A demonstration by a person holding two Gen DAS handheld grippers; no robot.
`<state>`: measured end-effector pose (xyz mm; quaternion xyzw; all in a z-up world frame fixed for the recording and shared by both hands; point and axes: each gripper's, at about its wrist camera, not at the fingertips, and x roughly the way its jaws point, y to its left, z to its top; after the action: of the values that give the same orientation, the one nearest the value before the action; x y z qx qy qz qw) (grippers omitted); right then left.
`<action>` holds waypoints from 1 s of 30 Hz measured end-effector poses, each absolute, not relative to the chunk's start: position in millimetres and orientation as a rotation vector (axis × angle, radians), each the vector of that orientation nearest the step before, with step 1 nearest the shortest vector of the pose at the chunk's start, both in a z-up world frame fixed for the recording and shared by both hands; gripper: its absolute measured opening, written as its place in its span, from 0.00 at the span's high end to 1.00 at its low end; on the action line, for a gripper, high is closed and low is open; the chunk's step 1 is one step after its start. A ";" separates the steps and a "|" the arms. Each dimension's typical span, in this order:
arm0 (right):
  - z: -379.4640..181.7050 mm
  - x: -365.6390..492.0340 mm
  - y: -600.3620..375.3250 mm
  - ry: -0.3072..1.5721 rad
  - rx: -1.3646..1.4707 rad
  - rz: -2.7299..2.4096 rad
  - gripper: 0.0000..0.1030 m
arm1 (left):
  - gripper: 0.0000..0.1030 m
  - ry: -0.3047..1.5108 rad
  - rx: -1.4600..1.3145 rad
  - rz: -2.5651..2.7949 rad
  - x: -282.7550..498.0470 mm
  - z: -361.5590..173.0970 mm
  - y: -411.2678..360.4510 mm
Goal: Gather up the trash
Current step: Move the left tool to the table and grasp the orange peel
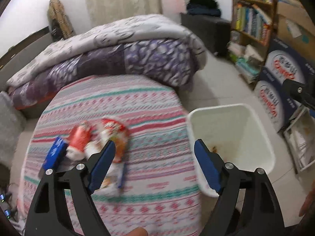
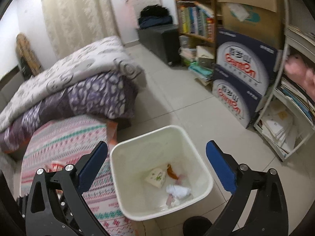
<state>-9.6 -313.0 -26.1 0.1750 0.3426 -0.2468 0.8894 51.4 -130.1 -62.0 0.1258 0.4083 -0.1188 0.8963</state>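
Red snack wrappers [image 1: 98, 139] and blue packet [image 1: 54, 153] left on striped cloth, lower left of frame. White bin [image 2: 198, 169] lower centre already holding scraps; roughly partway done. Left gripper [image 1: 154, 147] and right gripper [image 2: 156, 151] both spread, empty.

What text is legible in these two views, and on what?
"Ganten", red, seen upside down: on each of the two stacked navy cartons beside the bookshelf; the Chinese characters by it are too blurred to read.
Book spines: too small.
Blue box and red snack wrappers on the striped cover: motion-blurred, unreadable.
Small carton in the white bin: print illegible.
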 end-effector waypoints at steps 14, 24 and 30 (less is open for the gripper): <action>-46.9 29.0 -232.0 0.847 0.245 -0.336 0.07 | 0.21 1.081 0.303 -0.077 67.3 -103.7 -8.1; -71.7 46.4 -178.8 0.964 0.176 -0.191 0.07 | 0.34 1.345 0.023 -0.070 94.2 -149.5 70.8; -91.1 53.5 -154.2 1.055 0.161 -0.101 0.07 | 0.45 1.365 0.018 -0.108 94.6 -159.6 67.3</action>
<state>53.5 -154.2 -91.1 0.0767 0.5026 -0.0483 0.8597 94.6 67.3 -159.6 0.0082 0.6306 -0.0500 0.7745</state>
